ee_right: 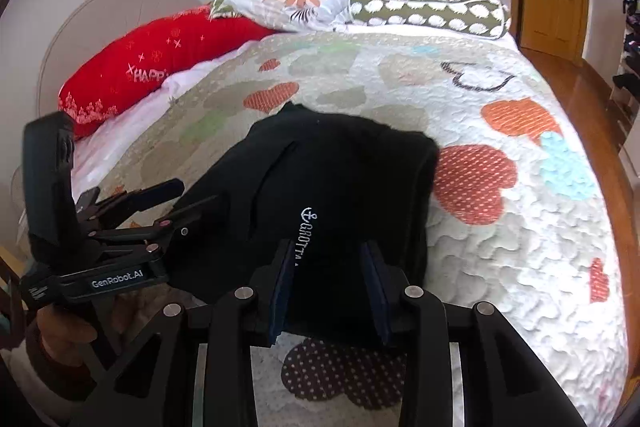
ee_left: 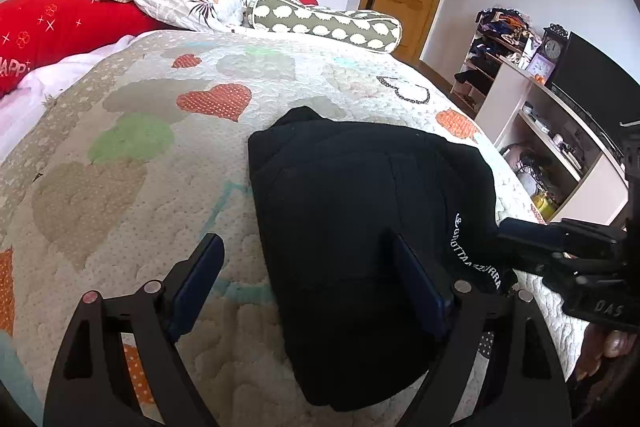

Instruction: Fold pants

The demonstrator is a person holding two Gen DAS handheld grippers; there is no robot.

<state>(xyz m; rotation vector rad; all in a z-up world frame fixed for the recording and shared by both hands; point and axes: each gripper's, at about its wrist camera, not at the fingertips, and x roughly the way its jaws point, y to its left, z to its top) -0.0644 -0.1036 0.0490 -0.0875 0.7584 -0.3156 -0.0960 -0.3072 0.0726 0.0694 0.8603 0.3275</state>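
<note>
Black pants (ee_left: 360, 227) lie folded in a compact bundle on the heart-patterned quilt (ee_left: 140, 147) of the bed, near its foot edge. Left gripper (ee_left: 308, 267): fingers spread wide, one over bare quilt, the other over the pants, gripping nothing. Right gripper (ee_right: 330, 283): fingers moderately apart, straddling the bundle's near edge beside the white lettering (ee_right: 310, 231); contact cannot be confirmed. Only the left view shows the shelving (ee_left: 552, 131) and clock (ee_left: 554, 47). Only the right view shows the round headboard (ee_right: 100, 27).
</note>
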